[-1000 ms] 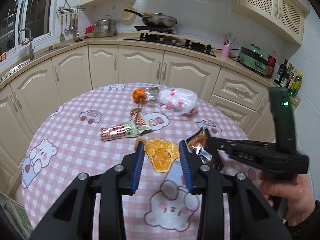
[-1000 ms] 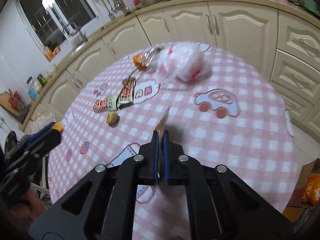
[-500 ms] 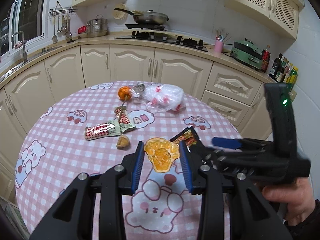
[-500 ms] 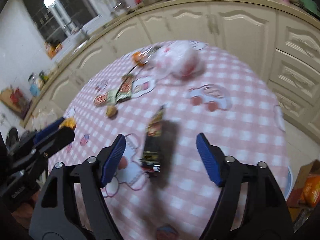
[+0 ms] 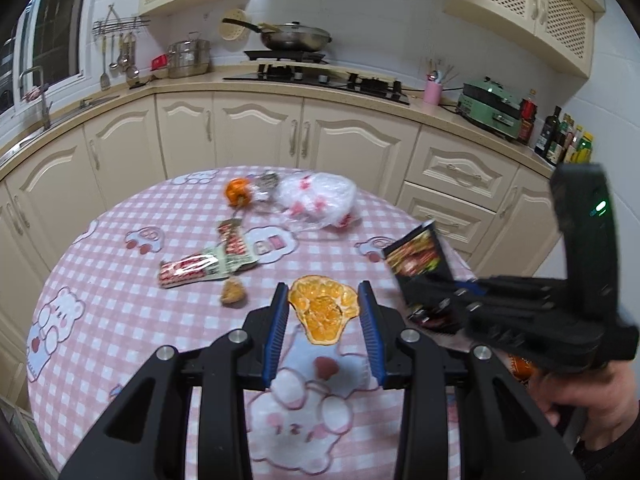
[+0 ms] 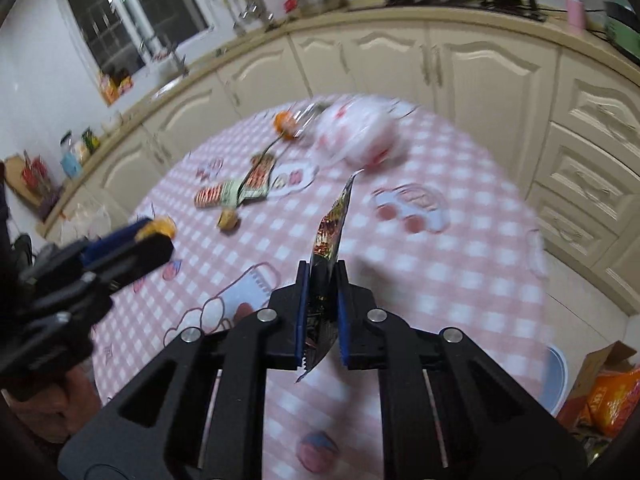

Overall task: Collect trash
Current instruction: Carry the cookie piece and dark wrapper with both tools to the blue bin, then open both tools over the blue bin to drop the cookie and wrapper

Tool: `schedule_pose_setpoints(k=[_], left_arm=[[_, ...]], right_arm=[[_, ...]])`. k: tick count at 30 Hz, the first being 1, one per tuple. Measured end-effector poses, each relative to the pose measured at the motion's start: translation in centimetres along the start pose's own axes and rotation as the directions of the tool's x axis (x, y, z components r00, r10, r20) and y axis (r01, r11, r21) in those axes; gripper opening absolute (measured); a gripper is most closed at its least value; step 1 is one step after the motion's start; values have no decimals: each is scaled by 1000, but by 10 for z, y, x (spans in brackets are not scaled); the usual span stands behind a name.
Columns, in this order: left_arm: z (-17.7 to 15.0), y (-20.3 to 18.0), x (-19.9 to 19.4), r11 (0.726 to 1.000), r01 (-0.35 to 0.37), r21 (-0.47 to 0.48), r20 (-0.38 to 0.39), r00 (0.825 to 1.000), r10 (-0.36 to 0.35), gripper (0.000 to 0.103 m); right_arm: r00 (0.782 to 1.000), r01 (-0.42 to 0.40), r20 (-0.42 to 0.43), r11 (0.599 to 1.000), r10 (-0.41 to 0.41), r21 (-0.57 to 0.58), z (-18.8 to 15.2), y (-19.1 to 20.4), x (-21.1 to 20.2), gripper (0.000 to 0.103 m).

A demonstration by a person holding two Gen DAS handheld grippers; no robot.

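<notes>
My left gripper (image 5: 323, 312) is shut on a flattened orange peel (image 5: 323, 308) and holds it above the round pink checked table (image 5: 120, 280). My right gripper (image 6: 323, 312) is shut on a dark foil snack wrapper (image 6: 330, 236), standing on edge between the pads; the wrapper also shows in the left wrist view (image 5: 418, 256). On the table lie a red and green wrapper (image 5: 204, 268), a small brown scrap (image 5: 233, 293), a tangerine (image 5: 239, 192) and a crumpled white plastic bag (image 5: 318, 200).
Cream kitchen cabinets (image 5: 260, 132) curve round behind the table. A cardboard box with an orange bag (image 6: 608, 392) and a pale blue bin rim (image 6: 558, 380) stand on the floor to the right of the table.
My right gripper opened half a second ago with the dark wrapper loose between its fingers, then shut on it again. My left gripper kept hold of the orange peel and drew back slightly.
</notes>
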State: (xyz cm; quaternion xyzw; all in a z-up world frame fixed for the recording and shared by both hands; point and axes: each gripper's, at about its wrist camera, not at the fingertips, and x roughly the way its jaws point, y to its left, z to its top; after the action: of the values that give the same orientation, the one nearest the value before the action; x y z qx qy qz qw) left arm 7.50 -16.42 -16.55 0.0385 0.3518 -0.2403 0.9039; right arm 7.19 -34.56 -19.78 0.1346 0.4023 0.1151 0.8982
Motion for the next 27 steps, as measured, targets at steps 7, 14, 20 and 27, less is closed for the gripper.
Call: schedule_pose_setpoints(k=[7,14,20,27], left_arm=[[15,-52,12,993,79,82,4,997,-79,34],[21,-123,36,966,194,172,-37,981,-191,34],[8,-200,74,916,315,248,-145,947,-287,34],[-28,-288,138,851,424,309,-330,887,-322,34]], right_arm=[[990,42,128,993,-56,109,0,-57,-74,12],[964,145,172,944,-202,296,-35,-147,-139,12],[951,225,86,858,-296,461,-84,-226,-158,12],[953,271,-53,757,-300,594,-134,-295,-134,12]])
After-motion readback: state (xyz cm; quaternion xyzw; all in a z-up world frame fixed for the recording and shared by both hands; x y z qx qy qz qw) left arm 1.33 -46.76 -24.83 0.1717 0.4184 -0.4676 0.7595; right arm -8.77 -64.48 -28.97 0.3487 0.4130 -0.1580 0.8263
